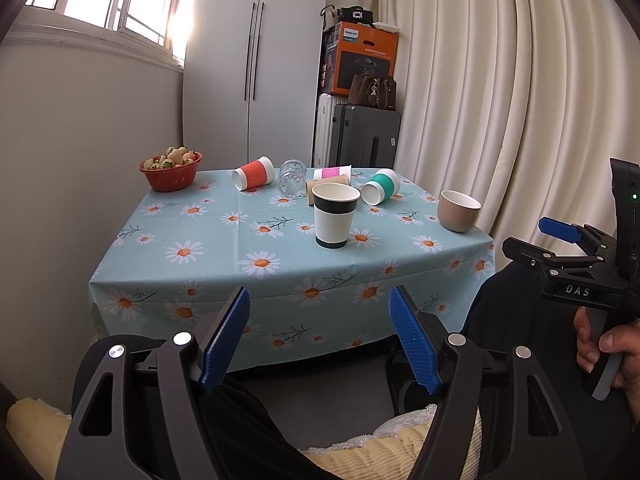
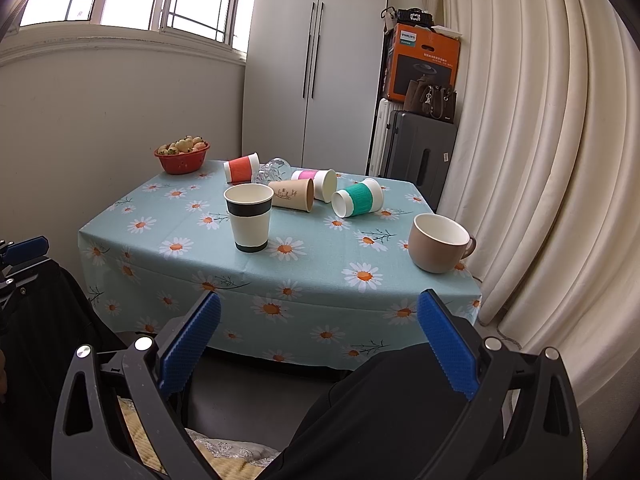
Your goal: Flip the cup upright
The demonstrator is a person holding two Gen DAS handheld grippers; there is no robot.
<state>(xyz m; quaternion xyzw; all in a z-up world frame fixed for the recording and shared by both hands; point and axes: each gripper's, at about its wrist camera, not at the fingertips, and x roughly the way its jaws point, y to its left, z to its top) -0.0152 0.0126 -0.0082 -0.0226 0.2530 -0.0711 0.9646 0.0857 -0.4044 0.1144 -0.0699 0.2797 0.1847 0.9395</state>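
The counter [image 2: 224, 264] fills mid-frame under its daisy cloth. The tan mug [image 2: 438, 244] at right and the black-banded paper cup [image 2: 250, 218] at centre already stand. Behind them lie the tipped cups: green-sleeved cup [image 2: 357, 198], kraft paper cup [image 2: 291, 195], pink-sleeved cup [image 2: 316, 181], orange-sleeved cup [image 2: 240, 168] and a cut glass tumbler [image 2: 276, 169], partly hidden. I judge the sleeved ones light and grippy at the band, the glass slippery and fragile. My left tool [image 1: 320, 334] and right tool [image 2: 320, 340] gape wide, empty, short of the counter.

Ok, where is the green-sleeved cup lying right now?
The green-sleeved white cup lies on its side toward the table's far right, right of the tipped brown paper cup and behind the upright beige mug.
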